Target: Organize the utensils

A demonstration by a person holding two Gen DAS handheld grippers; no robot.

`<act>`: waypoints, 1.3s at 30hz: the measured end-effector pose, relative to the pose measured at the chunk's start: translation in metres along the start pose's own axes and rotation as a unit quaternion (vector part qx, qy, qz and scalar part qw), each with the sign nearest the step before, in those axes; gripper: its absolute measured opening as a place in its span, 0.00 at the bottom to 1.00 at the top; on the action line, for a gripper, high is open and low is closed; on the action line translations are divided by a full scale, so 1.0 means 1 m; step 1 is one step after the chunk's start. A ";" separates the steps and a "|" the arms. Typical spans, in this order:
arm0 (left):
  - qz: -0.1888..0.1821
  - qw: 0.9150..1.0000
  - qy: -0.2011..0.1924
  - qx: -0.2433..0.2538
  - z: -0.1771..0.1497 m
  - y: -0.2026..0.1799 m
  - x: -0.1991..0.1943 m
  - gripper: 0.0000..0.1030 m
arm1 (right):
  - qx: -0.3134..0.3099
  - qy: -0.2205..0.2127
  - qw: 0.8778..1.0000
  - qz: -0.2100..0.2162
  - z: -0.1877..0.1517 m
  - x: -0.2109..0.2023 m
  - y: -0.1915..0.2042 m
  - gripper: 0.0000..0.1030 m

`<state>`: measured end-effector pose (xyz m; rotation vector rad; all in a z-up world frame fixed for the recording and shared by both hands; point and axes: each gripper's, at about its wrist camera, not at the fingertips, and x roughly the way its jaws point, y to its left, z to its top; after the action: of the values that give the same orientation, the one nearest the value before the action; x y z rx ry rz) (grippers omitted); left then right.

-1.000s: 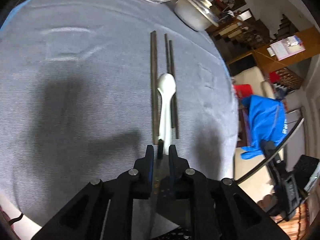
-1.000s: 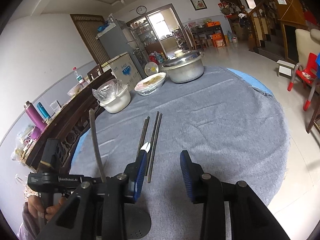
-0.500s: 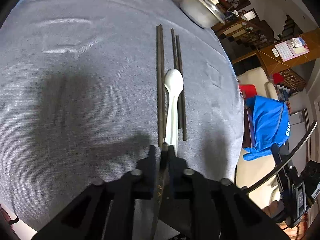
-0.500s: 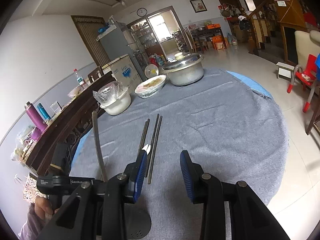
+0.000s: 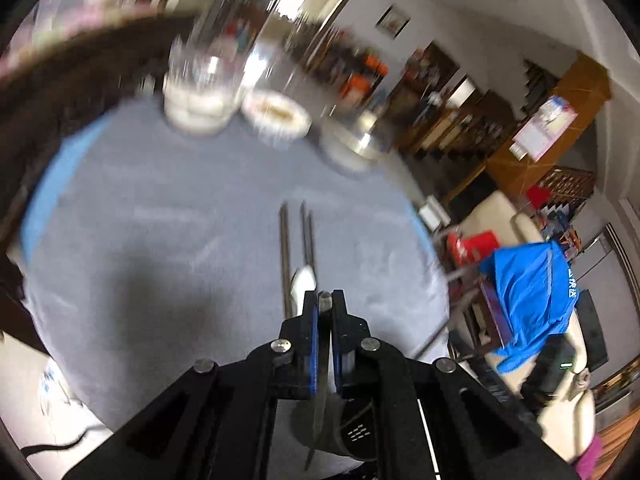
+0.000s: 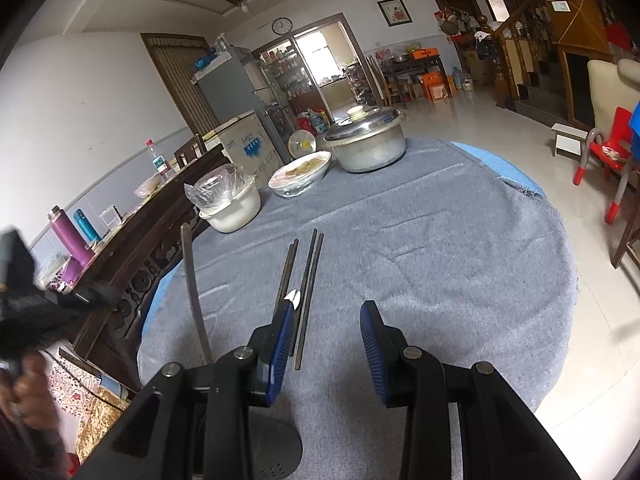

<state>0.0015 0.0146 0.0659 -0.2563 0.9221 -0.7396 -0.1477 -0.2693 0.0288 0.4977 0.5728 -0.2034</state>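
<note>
My left gripper is lifted above the grey tablecloth and shut on a thin dark chopstick that runs back along the gap between its fingers. Below it three dark chopsticks lie side by side, one alone and a pair, with a white spoon among them. My right gripper hovers open and empty near the close ends of those chopsticks. Its left finger hides most of the spoon. The left gripper's blurred body shows at the far left.
A plastic-covered white bowl, a bowl of food and a lidded metal pot stand at the table's far side. A dark stick stands left of my right gripper. A round dark perforated holder sits below. A wooden sideboard borders the left.
The left gripper closed its small gap on the chopstick, then rose and tipped upward, so the far bowls and room came into its view. The right gripper stayed still.
</note>
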 end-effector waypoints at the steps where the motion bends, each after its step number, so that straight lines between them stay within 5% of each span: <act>1: -0.006 1.000 -0.022 0.014 0.004 -0.011 -0.018 0.05 | -0.001 -0.001 1.000 0.000 0.000 0.000 0.001 0.36; 8: -0.025 0.988 -0.121 0.090 0.012 -0.068 -0.095 0.06 | -0.002 -0.003 1.000 0.000 -0.001 -0.002 0.002 0.36; 12: -0.021 0.985 -0.131 0.107 0.014 -0.071 -0.098 0.06 | -0.004 -0.002 1.000 0.003 -0.002 -0.004 0.004 0.36; 15: -0.011 0.993 -0.085 0.076 0.019 -0.048 -0.070 0.06 | -0.010 -0.004 1.000 0.002 -0.002 -0.005 0.006 0.36; 19: 0.054 0.999 0.008 -0.004 0.031 0.020 0.003 0.29 | -0.010 0.000 1.000 0.003 -0.002 -0.003 0.006 0.36; 21: 0.123 0.990 0.052 -0.042 0.033 0.060 0.044 0.29 | -0.009 0.003 1.000 0.003 -0.002 -0.001 0.005 0.36; 24: 0.175 0.974 0.119 -0.084 0.037 0.108 0.098 0.29 | -0.007 0.006 1.000 0.002 -0.003 0.002 0.003 0.36; 39: 0.242 0.920 0.257 -0.171 0.056 0.138 0.214 0.29 | 0.018 0.004 1.000 0.005 -0.002 -0.001 -0.021 0.36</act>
<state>0.1924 -0.0358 -0.1045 -0.1266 1.5503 -0.1715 -0.1559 -0.2861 0.0198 0.5372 0.5753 -0.2030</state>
